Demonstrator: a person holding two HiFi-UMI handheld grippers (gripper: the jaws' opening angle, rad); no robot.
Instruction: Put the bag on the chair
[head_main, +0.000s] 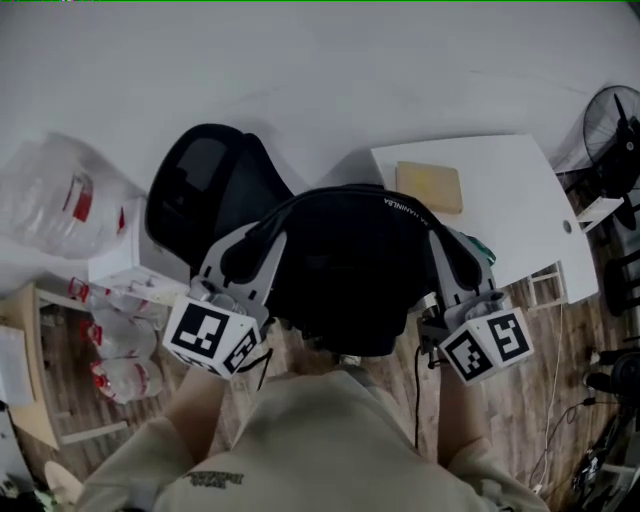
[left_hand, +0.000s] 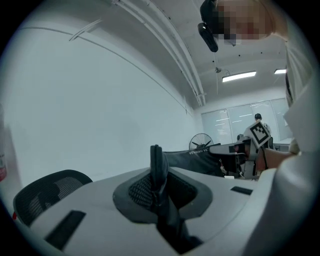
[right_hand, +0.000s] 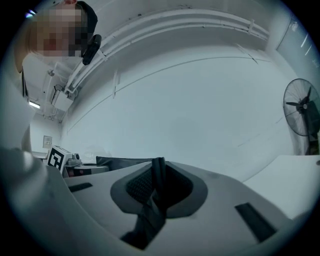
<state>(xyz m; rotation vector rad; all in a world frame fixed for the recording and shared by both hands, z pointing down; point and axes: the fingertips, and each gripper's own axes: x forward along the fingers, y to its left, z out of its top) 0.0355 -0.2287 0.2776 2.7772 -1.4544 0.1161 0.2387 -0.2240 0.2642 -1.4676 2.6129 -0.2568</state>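
Head view shows our left tool (head_main: 243, 252) and right tool (head_main: 452, 258) each pinching a strap (left_hand: 158, 166) of the bag (head_main: 345, 270), hanging short of the chair (head_main: 195, 190); a swing could, we judge, slip either strap free.

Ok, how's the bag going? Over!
Left gripper, right gripper: both shut on bag. Bag held up, not on chair yet. Table close on right.
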